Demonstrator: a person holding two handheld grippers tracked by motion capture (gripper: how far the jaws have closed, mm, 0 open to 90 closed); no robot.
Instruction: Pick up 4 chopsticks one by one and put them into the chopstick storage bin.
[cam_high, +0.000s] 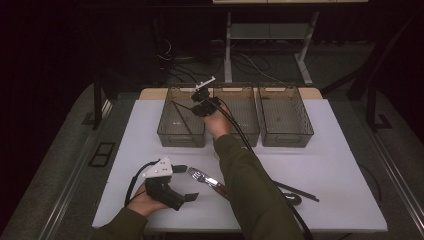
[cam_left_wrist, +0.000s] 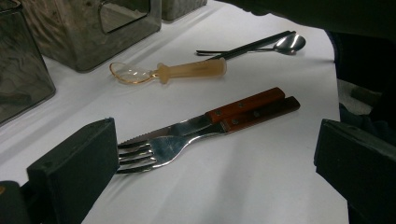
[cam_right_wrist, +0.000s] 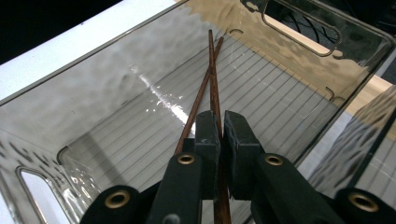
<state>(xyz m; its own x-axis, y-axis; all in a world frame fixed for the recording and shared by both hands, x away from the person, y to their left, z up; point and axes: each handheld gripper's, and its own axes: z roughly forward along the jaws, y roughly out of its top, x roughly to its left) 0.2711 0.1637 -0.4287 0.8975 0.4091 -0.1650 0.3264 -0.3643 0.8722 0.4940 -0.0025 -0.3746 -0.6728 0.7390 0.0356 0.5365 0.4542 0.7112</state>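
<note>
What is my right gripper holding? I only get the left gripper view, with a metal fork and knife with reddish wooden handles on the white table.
Observer: The right gripper is shut on a pair of thin dark brown wooden chopsticks.
Operator: Where do they point?
Observer: Down into a clear smoky plastic bin, slanting toward its ribbed floor.
Operator: Which bin is that?
Observer: In the high view it is the leftmost; two more clear bins stand in a row to its right.
</note>
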